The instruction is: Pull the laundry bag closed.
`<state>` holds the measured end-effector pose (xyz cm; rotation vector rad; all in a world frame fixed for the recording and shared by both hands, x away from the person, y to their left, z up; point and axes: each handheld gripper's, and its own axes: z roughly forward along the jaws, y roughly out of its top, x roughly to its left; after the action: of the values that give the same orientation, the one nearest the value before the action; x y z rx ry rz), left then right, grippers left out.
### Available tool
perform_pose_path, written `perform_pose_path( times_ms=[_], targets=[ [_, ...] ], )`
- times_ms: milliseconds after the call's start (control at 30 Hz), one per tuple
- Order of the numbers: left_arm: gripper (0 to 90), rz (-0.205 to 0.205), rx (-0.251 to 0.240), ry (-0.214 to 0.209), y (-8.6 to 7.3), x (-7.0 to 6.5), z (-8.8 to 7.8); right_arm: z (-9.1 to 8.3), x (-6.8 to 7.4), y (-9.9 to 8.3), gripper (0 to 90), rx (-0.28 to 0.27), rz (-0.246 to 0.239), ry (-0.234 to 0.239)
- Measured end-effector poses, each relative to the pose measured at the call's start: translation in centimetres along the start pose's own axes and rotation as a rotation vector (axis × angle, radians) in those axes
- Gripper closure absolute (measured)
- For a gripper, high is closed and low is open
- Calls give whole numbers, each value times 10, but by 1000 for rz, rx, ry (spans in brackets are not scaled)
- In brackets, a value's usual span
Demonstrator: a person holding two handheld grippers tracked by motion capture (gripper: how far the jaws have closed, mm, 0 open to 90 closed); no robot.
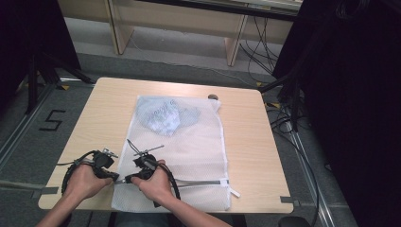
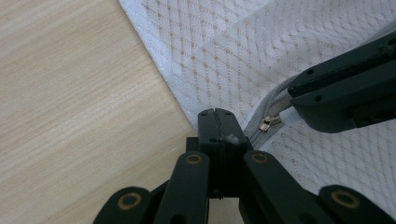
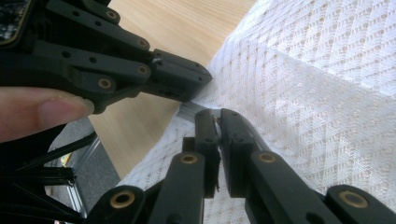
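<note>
Pale wooden tabletop (image 1: 94, 123) carries a white mesh laundry bag (image 1: 189, 151) near its front edge. Left gripper (image 1: 113, 178) fingers clamp the bag's corner; right gripper (image 1: 126, 180) fingers pinch the zipper pull (image 2: 265, 124) just beside. Bare wood lies open left and right.

Readable marks: 1 only. A black numeral "5" (image 1: 52, 120) is marked on the grey floor (image 1: 19, 156) to the left of the bench (image 1: 250, 142), seen in the high view. It reads upright from the camera's side.

The pale blue cloth (image 1: 163, 116) inside the white mesh bag (image 1: 198, 146) carries a faint darker print; whether it holds letters cannot be told through the mesh.

No brand, label or sign legible in either gripper view.
</note>
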<state>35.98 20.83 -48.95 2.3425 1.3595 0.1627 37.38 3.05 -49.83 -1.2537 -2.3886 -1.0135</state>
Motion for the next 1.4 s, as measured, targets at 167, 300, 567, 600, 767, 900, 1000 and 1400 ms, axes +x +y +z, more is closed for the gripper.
perform_pose_path(
  times_ms=[167, 300, 567, 600, 767, 900, 1000, 1400],
  targets=[
    [900, 3, 3, 0, 0, 0, 0, -1, -2, 0, 870, -3, -19, -5],
    [900, -2, -1, 2, 0, 0, 0, -2, -2, 0, 870, -5, -28, -5],
    [900, 9, 7, -7, 0, 2, -1, -4, -4, 0, 871, 1, -16, -2],
    [900, 6, 6, -7, 0, 1, -1, -4, -3, -1, 870, 5, 3, 7],
    [900, 4, 4, -7, 0, 1, -1, -7, -4, -1, 870, 2, -1, -10],
    [900, 4, 4, -7, 0, 1, -1, -7, -6, 0, 870, -11, -41, -4],
    [900, 8, 8, -8, 0, 2, -1, -8, -7, 0, 870, -11, -44, -5],
    [900, 5, 6, -9, 0, 2, -1, -12, -7, -1, 870, 7, -17, -11]
  ],
)
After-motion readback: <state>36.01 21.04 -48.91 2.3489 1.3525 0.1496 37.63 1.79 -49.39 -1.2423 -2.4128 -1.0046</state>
